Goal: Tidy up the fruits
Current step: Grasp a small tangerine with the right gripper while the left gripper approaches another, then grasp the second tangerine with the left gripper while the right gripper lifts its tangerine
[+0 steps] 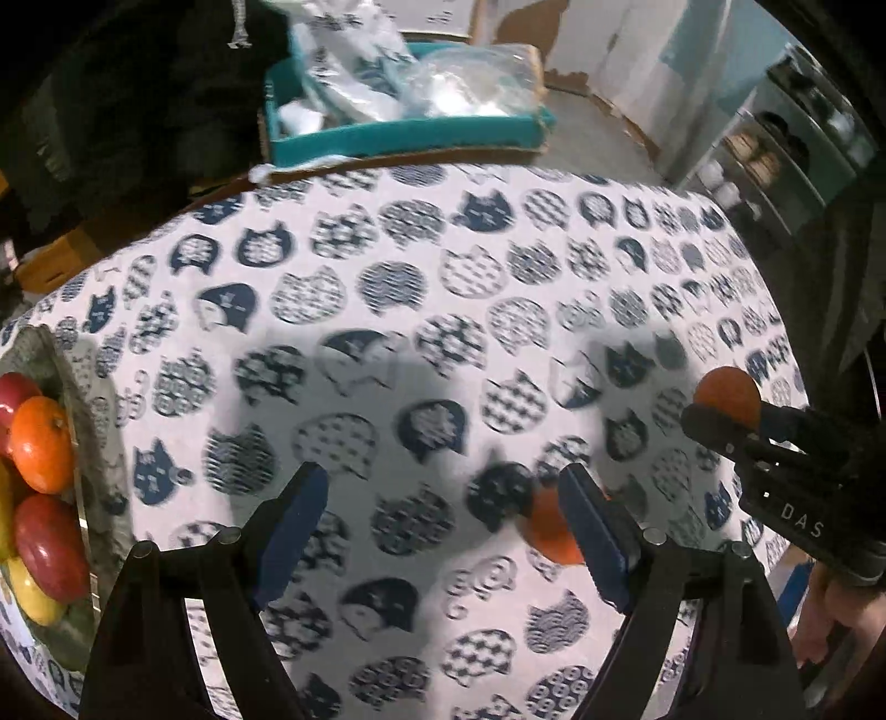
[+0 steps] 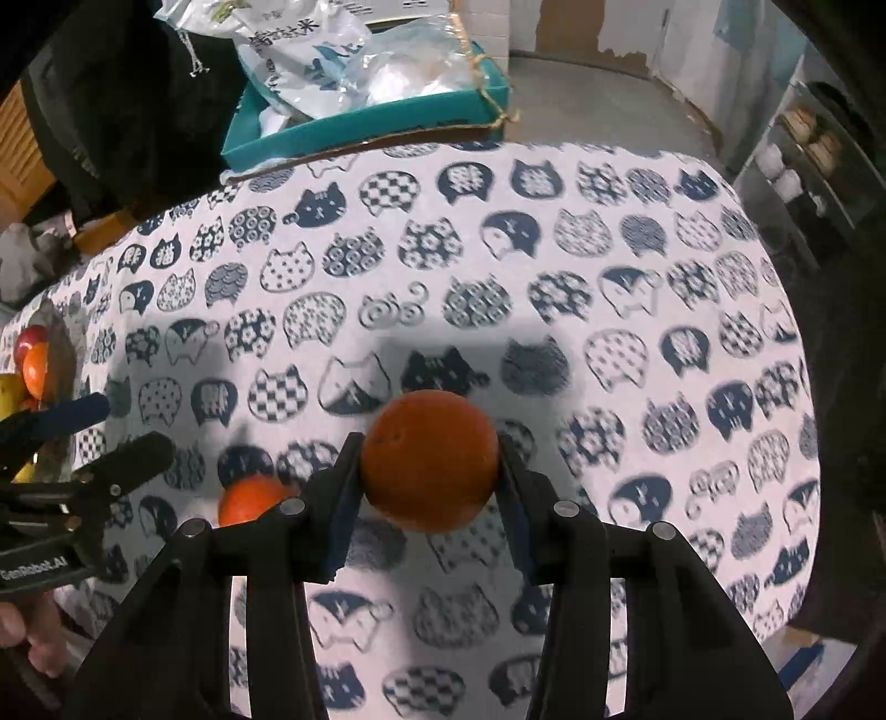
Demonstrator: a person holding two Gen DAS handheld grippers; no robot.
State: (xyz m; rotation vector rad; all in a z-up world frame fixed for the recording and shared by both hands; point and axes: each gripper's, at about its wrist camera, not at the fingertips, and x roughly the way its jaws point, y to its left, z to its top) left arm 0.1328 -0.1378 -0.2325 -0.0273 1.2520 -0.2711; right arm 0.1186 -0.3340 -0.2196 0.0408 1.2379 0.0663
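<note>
Closest to the right wrist camera, the right gripper (image 2: 431, 471) is closed on an orange (image 2: 431, 459). Its two blue-lined fingers (image 2: 338, 498) press the fruit from both sides, and the orange is held above the patterned cloth, not resting on it. In the left wrist view the same orange (image 1: 726, 394) shows at the right edge, at the tip of that gripper (image 1: 720, 421).

Just to the left of the held fruit, a second orange (image 2: 252, 498) lies on the counter (image 2: 554, 232), partly hidden by the gripper's left finger. The left gripper (image 1: 443, 531) stands wide, with nothing between its fingers (image 1: 293, 526). The second orange (image 1: 548, 531) is partly behind its right finger; I cannot tell if it touches the pad. From the right wrist view the left gripper (image 2: 99, 432) comes in from the left edge, and a hand (image 2: 33, 637) holds it from below.

Farther out, at the left edge of the counter (image 1: 498, 266), a bowl (image 1: 94, 421) holds several fruits: an orange one (image 1: 41, 443), red ones (image 1: 50, 545) and a yellow one (image 1: 30, 590). The bowl is well apart from both oranges.

A white cloth with blue cat heads covers the counter. Behind its far edge stands a teal box (image 2: 365, 122) with plastic bags (image 2: 310, 50) inside. A metal shelf rack (image 1: 775, 160) stands at the right, beyond the counter.
</note>
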